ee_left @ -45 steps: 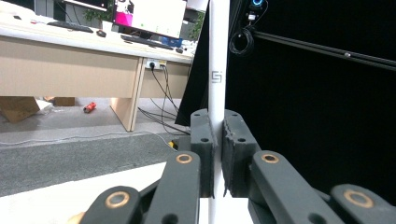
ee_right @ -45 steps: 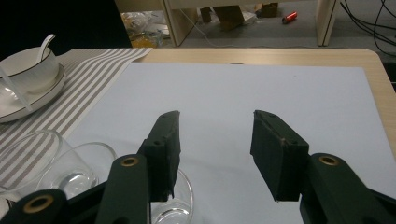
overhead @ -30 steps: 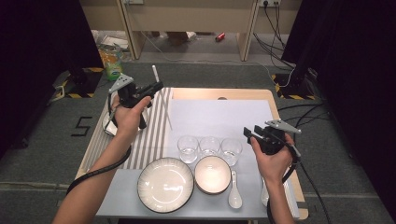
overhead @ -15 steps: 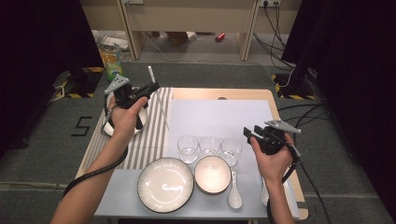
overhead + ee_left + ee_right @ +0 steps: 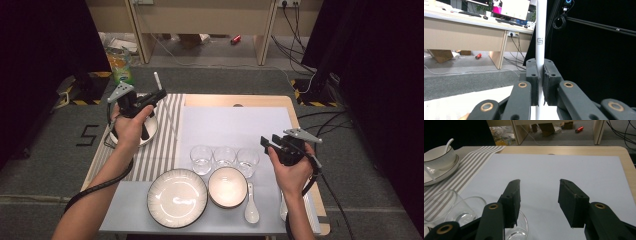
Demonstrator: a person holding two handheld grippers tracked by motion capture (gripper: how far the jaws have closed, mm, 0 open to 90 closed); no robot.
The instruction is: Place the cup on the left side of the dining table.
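Note:
My left gripper (image 5: 159,95) is raised over the table's far left, above a white bowl on a saucer (image 5: 151,134). It is shut on a slim white stick (image 5: 156,80) that pokes up past the jaws. In the left gripper view the stick (image 5: 540,30) stands upright, clamped between the two pads (image 5: 534,82), with a small logo on it. My right gripper (image 5: 267,142) hovers at the right of the table, beside three empty glasses (image 5: 224,156). Its jaws stand open with nothing between them (image 5: 539,195).
A large plate (image 5: 177,197), a bowl (image 5: 227,186) and a white spoon (image 5: 251,205) line the near edge. A striped mat (image 5: 155,155) lies left, a pale mat (image 5: 235,122) in the middle. The bowl with a spoon (image 5: 439,157) sits far left. A green bottle (image 5: 121,65) stands on the floor.
My left gripper has drifted slightly to the left with the white stick still clamped. The right gripper has stayed where it was.

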